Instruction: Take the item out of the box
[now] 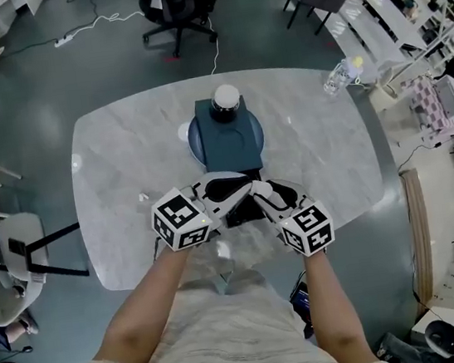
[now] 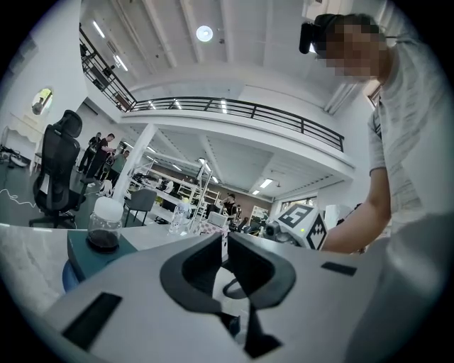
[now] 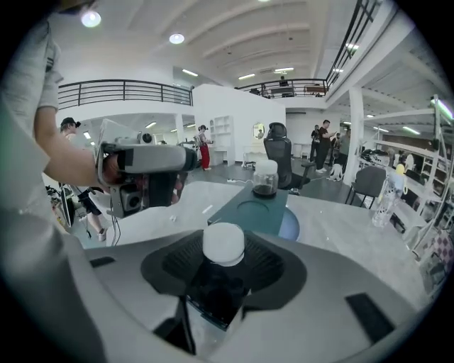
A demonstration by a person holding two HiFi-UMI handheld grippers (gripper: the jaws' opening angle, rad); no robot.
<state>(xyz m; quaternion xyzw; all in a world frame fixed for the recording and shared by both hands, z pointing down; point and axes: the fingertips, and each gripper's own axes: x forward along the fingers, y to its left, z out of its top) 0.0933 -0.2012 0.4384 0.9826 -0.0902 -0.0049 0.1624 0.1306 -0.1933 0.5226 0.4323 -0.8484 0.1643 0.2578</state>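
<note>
Right gripper (image 3: pixel 225 266) is clamped on a white-capped dark jar (image 3: pixel 224 244), low over the near end of the teal box (image 3: pixel 248 213); can't tell if its base has cleared the box. Left gripper (image 2: pixel 224 239) sits just beside, jaws pinched together on nothing. A second jar (image 3: pixel 266 177) sits at the far end, so removal looks partway done.

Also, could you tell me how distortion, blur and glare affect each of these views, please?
Head view: fisheye bends the table edges; light is even. Left gripper view: bright ceiling lamp, dark round border, left gripper soft-focus. Right gripper view: same round border; the jar has a washed-out white lid.
</note>
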